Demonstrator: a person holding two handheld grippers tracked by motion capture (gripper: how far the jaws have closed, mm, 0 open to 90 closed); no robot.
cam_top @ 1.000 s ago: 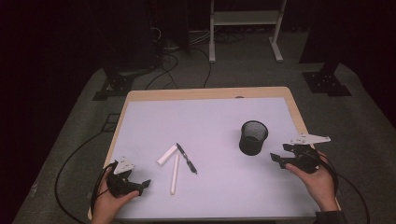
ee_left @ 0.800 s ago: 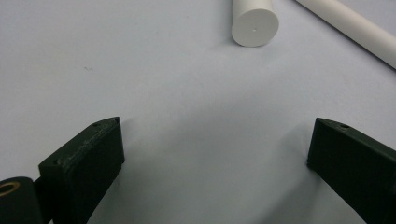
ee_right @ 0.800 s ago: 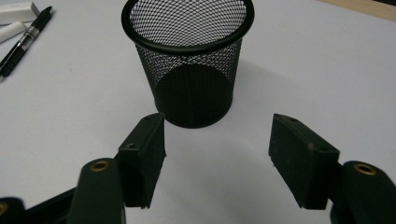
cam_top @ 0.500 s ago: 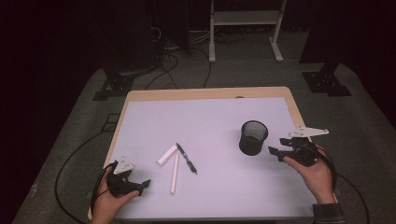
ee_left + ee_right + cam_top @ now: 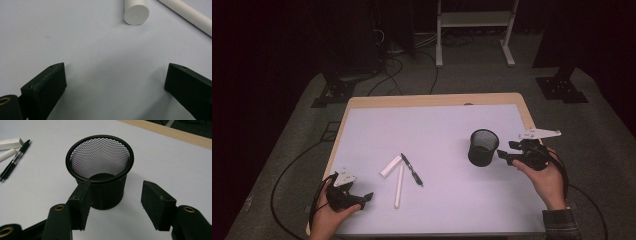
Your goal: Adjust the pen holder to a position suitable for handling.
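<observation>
Moved in toward the black wire-mesh pen cup (image 5: 483, 147) since a second ago: right tongs (image 5: 507, 154), spread wide, one jaw against the cup's wall, the other apart from it. Stands upright, mouth up, on the right half of the pale desk (image 5: 437, 130). Unchanged at the near-left corner: left tongs (image 5: 362, 198), spread over bare desk, aimed at a short white cylinder (image 5: 136, 11).
</observation>
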